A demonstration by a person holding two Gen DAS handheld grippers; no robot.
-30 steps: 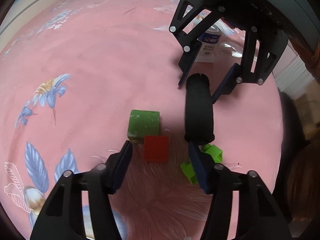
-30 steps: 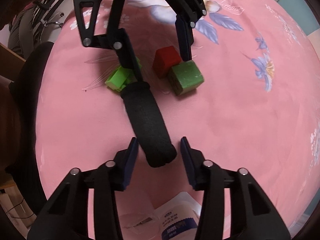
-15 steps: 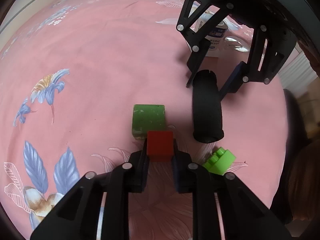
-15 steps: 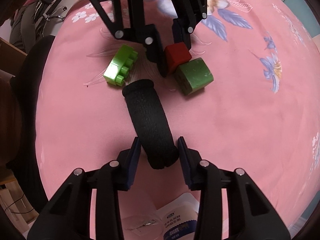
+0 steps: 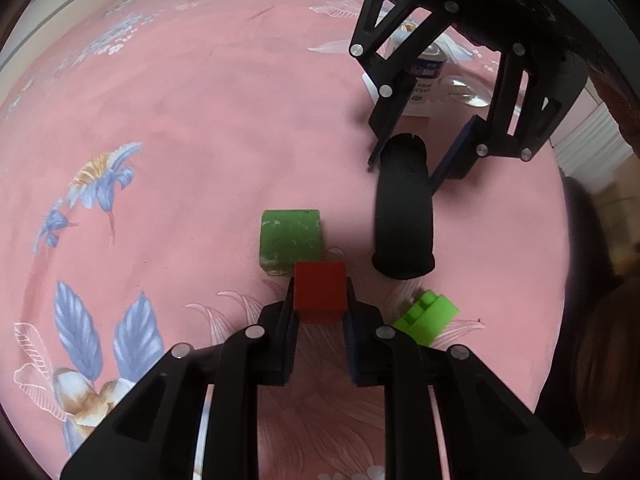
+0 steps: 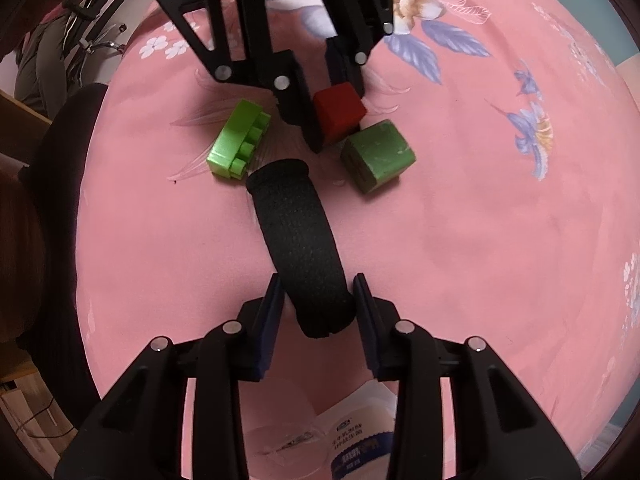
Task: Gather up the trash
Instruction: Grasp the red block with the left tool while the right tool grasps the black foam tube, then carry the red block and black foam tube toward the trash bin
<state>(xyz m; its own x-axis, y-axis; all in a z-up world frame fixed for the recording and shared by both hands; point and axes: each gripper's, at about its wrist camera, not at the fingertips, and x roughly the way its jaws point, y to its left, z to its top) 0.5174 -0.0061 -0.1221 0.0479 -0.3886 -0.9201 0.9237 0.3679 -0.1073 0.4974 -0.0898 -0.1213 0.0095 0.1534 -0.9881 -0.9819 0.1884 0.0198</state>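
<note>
Left claw: the left claw (image 5: 320,316) is closed on the red cube (image 5: 320,294), which still rests on the cloth
Right claw: the right claw (image 6: 318,312) is clamped on the near end of the black foam roll (image 6: 300,240)
Left to do: nothing is seen collected yet; the dark green block (image 5: 290,240), lime brick (image 5: 428,316) and white packet (image 6: 356,436) are untouched
Surface: a pink flowered cloth (image 5: 180,120) covers the desk
Room: pale walls are seen at the far edge; no bin is visible
</note>
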